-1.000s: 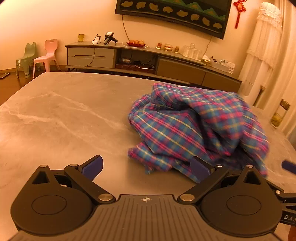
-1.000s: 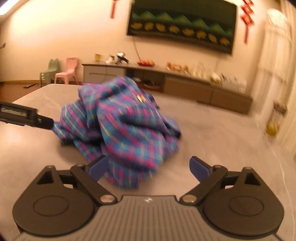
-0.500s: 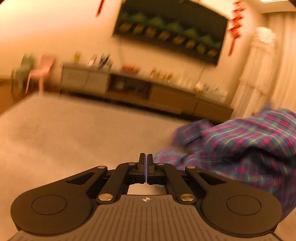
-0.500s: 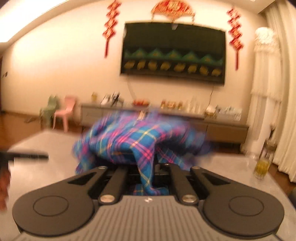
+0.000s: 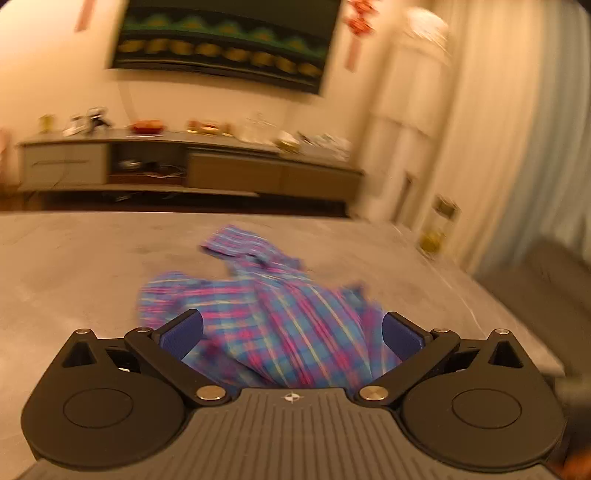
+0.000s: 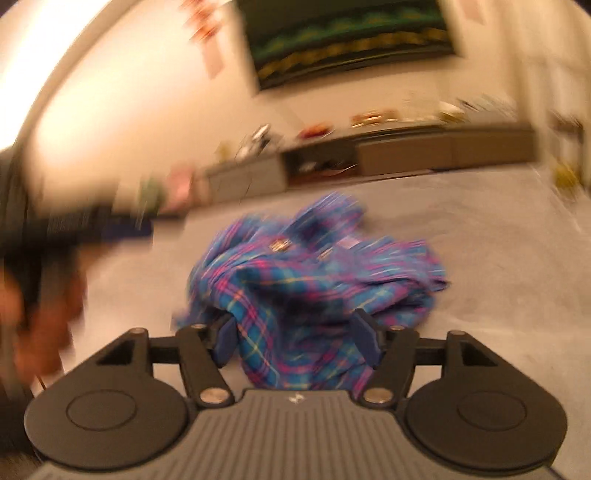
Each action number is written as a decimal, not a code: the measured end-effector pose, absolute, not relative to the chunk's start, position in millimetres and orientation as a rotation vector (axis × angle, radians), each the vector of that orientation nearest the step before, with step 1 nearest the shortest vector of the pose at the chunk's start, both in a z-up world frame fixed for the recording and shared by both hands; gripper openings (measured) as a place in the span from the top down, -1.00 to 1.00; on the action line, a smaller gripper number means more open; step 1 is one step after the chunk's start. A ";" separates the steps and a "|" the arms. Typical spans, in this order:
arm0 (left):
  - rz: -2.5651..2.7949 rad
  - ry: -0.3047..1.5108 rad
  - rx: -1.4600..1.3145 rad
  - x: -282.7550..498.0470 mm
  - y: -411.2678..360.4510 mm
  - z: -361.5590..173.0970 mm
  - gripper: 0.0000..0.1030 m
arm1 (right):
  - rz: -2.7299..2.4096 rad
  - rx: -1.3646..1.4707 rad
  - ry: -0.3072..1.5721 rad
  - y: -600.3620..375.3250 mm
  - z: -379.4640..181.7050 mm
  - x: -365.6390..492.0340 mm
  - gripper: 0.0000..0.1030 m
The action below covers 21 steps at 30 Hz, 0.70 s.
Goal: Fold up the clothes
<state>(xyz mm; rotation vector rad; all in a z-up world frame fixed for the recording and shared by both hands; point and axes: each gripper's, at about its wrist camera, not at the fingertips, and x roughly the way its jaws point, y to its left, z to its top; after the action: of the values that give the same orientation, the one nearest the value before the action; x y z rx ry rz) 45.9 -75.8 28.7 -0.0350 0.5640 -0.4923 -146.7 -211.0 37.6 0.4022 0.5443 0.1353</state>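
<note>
Both your grippers have just been opening, dropping the plaid shirt between their spread jaws; regrip blindly and you'll pinch bunched layers.

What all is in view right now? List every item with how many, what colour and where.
Crumpled plaid cotton garment: one, blue, pink and yellow; heaped mid-table, its near folds between both pairs of jaws.
Grey marble-look table: one; under the garment.
Long low grey sideboard: one; against the far wall, small blurred items on top.
Dark wall panel with green and gold pattern: one; above the sideboard.
Red hanging ornament: one clear in the left view; right of the panel.
Cream curtains: far right.
Left gripper: black, blue pads; jaws wide after just opening.
Right gripper: black, blue pads; jaws just opening, cloth draped between.
</note>
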 end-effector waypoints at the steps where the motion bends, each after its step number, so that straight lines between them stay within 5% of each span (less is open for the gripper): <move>1: -0.496 0.579 0.001 46.8 -91.4 19.6 -0.98 | 0.112 0.488 0.537 -230.6 34.8 -140.6 -0.44; 3: -0.488 0.587 0.070 48.4 -109.2 1.6 -0.83 | 0.094 0.620 0.549 -261.7 21.7 -119.0 -0.47; 6: -0.392 0.618 0.159 52.5 -112.2 -23.4 -0.26 | 0.088 0.738 0.588 -286.2 -3.0 -86.9 -0.49; 11: -0.246 0.710 0.188 58.7 -67.5 -44.8 -0.29 | 0.258 0.968 0.542 -292.8 -36.7 -83.4 -0.49; 18: -0.177 0.665 0.116 42.8 -16.5 -5.6 -0.49 | 0.300 0.994 0.593 -317.8 -79.6 -71.8 -0.53; 20: -0.200 0.615 0.100 32.8 -15.9 12.5 -0.62 | 0.303 0.919 0.656 -302.9 -88.3 -49.1 -0.18; 21: -0.224 0.585 0.108 24.7 -19.4 21.1 -0.64 | 0.313 0.875 0.675 -292.9 -89.7 -40.1 0.20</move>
<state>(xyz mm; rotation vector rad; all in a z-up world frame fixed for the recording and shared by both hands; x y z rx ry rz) 24.7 -19.4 21.1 0.1077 0.5852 -0.2238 -40.1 -292.9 -89.7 0.8751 0.6752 0.3132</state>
